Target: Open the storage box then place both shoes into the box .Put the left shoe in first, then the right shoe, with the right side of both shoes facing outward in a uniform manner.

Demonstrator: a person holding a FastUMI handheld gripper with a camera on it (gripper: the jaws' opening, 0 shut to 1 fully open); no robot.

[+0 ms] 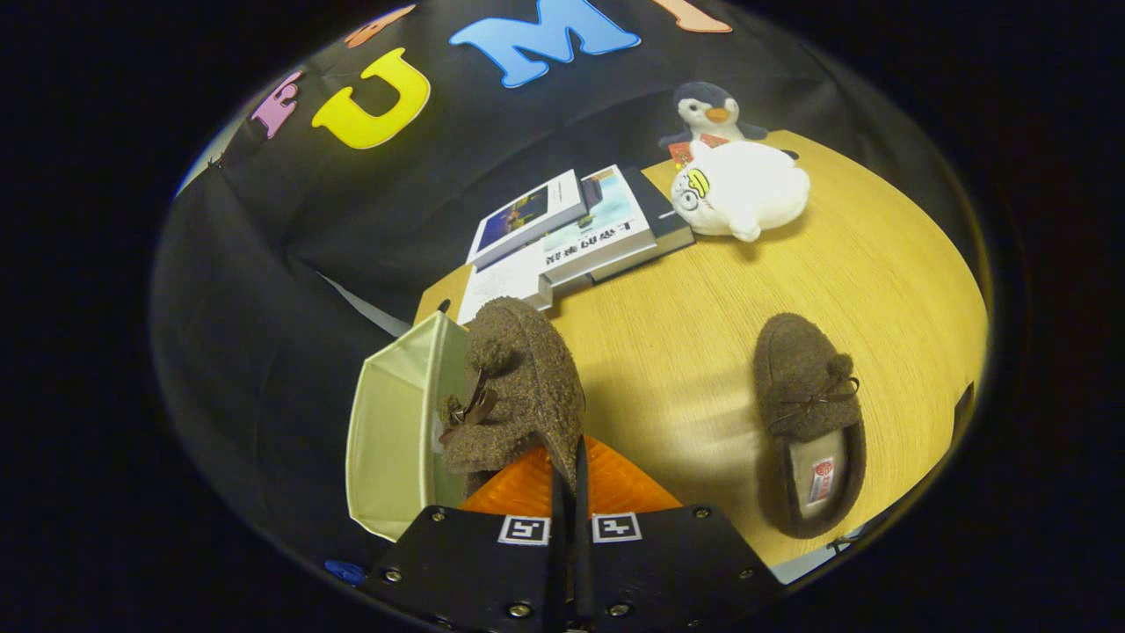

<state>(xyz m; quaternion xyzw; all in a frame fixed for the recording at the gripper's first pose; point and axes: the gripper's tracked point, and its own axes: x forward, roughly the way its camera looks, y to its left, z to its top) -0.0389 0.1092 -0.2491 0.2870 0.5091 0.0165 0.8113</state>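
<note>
Tool [569, 492] fingers pressed nearly together, pinching the edge of one brown slipper [514, 387]; both fingers bear on it. I carry this slipper tipped on its side, bow facing the storage box [395, 431], which sits just beside it at the desk's [685, 352] near corner. Box stands open, pale lining showing, so I judge the opening step done. Held slipper hangs at the box mouth, not yet inside as far as I can tell. Which foot it fits I cannot say for certain. Second slipper [809, 422] rests flat on the desk, well apart, untouched. Left to do: seat this one, then fetch the other. Books [571, 233] and plush toys [738, 189] lie beyond.
</note>
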